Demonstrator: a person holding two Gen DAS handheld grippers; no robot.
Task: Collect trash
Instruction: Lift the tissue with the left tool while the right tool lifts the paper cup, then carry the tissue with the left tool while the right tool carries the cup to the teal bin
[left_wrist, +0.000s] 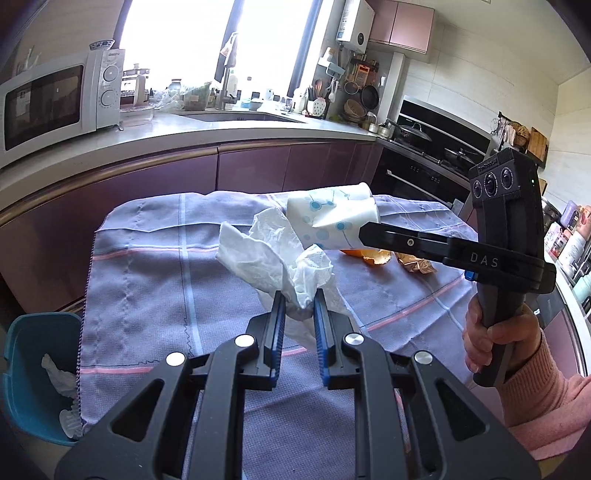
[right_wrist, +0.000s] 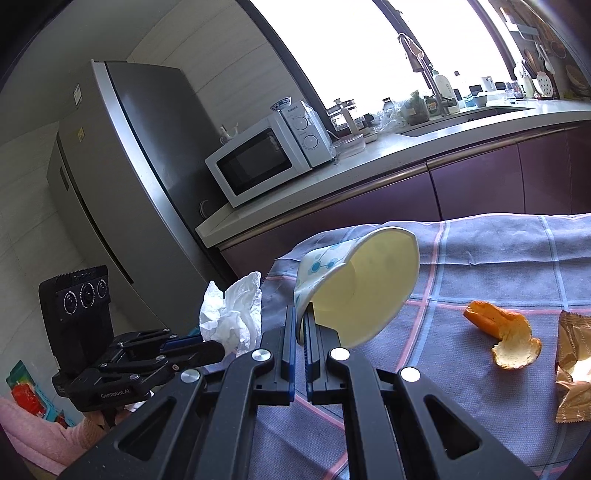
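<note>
Your left gripper (left_wrist: 300, 301) is closed on a crumpled tissue (left_wrist: 273, 251), held clear above the checked cloth (left_wrist: 155, 280). Your right gripper (right_wrist: 300, 326) is nearly shut, pinching the rim of a paper cup (right_wrist: 354, 284), also held off the cloth. That thin rim could buckle and slip. Orange peel (right_wrist: 502, 332) and a wrapper (right_wrist: 572, 369) remain on the cloth; the teal bin (left_wrist: 33, 373) sits low at the left edge, easy to overshoot.

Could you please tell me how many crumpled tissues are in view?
2: one tissue held in the left hand-held gripper, one in the teal bin; more may be hidden.
</note>
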